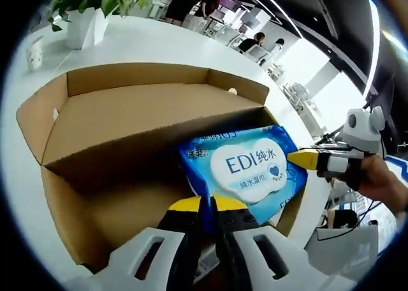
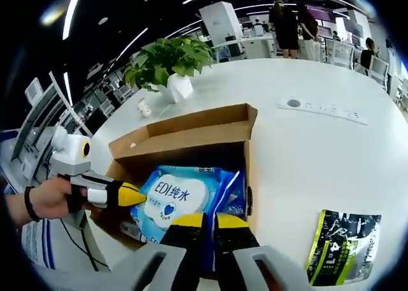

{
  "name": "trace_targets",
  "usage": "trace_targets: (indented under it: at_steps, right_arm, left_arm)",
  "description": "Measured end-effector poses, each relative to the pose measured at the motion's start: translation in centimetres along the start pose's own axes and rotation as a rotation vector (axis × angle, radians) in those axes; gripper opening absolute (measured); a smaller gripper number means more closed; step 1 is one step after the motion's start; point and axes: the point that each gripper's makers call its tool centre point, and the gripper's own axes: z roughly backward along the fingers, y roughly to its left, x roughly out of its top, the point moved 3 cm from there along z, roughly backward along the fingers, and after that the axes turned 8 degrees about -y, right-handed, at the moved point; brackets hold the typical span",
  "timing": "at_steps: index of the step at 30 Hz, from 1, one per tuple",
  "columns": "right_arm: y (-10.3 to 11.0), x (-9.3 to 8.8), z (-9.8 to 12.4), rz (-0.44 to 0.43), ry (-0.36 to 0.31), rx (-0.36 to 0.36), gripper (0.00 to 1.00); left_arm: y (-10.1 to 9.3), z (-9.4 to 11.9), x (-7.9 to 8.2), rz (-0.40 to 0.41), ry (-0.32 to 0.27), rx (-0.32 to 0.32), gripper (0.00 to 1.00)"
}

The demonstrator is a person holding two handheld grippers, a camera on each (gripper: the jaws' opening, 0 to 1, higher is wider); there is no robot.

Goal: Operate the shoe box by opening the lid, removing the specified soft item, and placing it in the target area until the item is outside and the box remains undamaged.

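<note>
Left gripper view: both tools point(image 1: 206, 205) point(image 2: 204, 221) clamp the wipes pack point(image 1: 245, 167) at opposite edges, above the open box point(image 1: 127, 119).

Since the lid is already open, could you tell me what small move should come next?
Probably lift the wet wipes pack straight up. Both the left gripper and right gripper have their jaws shut on its edges, but it still sits inside the cardboard box, low enough to snag the wall if dragged sideways toward the white table.
</note>
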Motion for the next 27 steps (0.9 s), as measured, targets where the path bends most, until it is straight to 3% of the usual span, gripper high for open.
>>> trace_targets:
  at_steps: [5,19,27]
  right_arm:
    - [-0.5,0.1,0.2,-0.035,-0.016,-0.006,0.0]
    - [1.6,1.2,0.9,-0.009,-0.06,0.012,0.0]
    - [2.0,2.3,1.8,-0.008,-0.095,0.017,0.0]
  left_arm:
    - [-0.2,0.7,0.5,0.013,-0.014,-0.003,0.0]
    - [-0.6,2.9,1.4,-0.028,-0.063,0.009,0.0]
    - [-1.6,4.1,2.9,-0.055,-0.108,0.009,0.0]
